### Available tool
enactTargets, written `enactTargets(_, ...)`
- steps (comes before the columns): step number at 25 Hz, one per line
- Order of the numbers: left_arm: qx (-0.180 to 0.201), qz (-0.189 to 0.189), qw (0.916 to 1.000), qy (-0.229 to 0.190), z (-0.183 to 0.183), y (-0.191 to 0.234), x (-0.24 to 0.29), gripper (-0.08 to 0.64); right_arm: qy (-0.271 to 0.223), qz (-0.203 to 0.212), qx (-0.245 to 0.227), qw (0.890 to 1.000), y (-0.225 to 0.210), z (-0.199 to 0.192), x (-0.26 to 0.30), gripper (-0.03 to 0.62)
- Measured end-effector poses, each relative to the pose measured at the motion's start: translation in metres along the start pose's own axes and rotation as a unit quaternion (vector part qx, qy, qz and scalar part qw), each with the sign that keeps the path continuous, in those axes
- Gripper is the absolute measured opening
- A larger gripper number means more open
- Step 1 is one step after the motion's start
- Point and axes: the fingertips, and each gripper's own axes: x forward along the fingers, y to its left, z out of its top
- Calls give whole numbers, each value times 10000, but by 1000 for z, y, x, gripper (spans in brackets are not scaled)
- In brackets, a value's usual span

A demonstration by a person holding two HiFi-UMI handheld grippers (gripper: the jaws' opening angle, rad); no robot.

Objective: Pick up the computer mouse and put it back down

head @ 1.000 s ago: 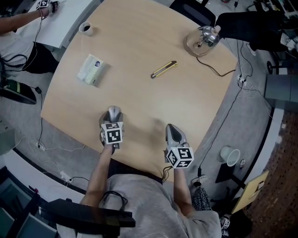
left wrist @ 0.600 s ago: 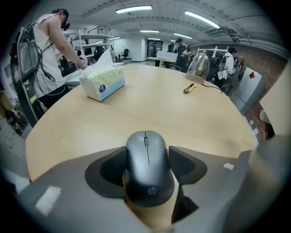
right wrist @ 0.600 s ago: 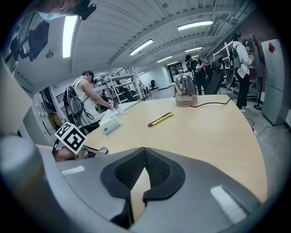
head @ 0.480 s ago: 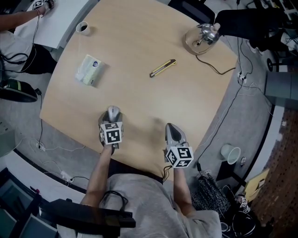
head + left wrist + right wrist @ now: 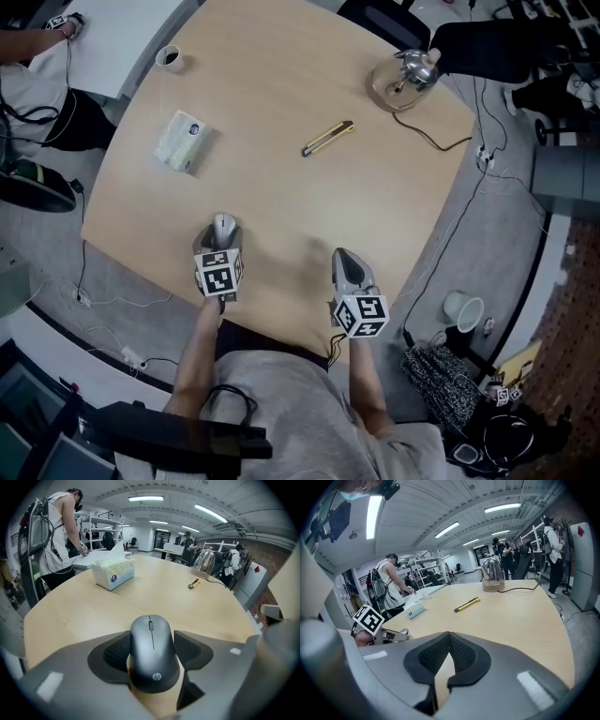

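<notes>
A dark grey computer mouse [image 5: 223,226] [image 5: 152,651] lies flat on the wooden table [image 5: 281,187], close to its near edge. My left gripper [image 5: 222,240] [image 5: 152,638] straddles the mouse from behind. Its jaws stand wide on both sides, and a thin gap shows at the right pad [image 5: 190,648], so it is open. My right gripper [image 5: 343,261] [image 5: 447,637] rests a short way to the right over bare table. It is shut, its pads meeting at the tips with nothing between them.
A tissue pack [image 5: 183,141] lies at the far left, a yellow utility knife [image 5: 329,138] mid-table, and a kettle [image 5: 408,77] with a trailing cable [image 5: 441,145] at the far right. A cup [image 5: 172,58] stands at the far left edge. People stand beyond the table.
My left gripper has drawn back slightly toward the near edge, so more of the mouse shows ahead of it. The mouse and the right gripper have stayed put.
</notes>
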Motion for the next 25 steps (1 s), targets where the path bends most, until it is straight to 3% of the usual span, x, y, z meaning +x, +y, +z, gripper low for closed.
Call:
enactTargets(9,38,-186,9950,-979,55,-7,-42,313,-175,-40,-67,9998,9,9,-10,6)
enactTargets(16,191,-511,9796,-1933,104,-22,-94,313,-467,-151,-151,9987,16,25,-26,6)
enactTargets(25,476,-939,9596,-2609,131,-44,-155,313,-934,-337,-250,9947,27,53,-53,6)
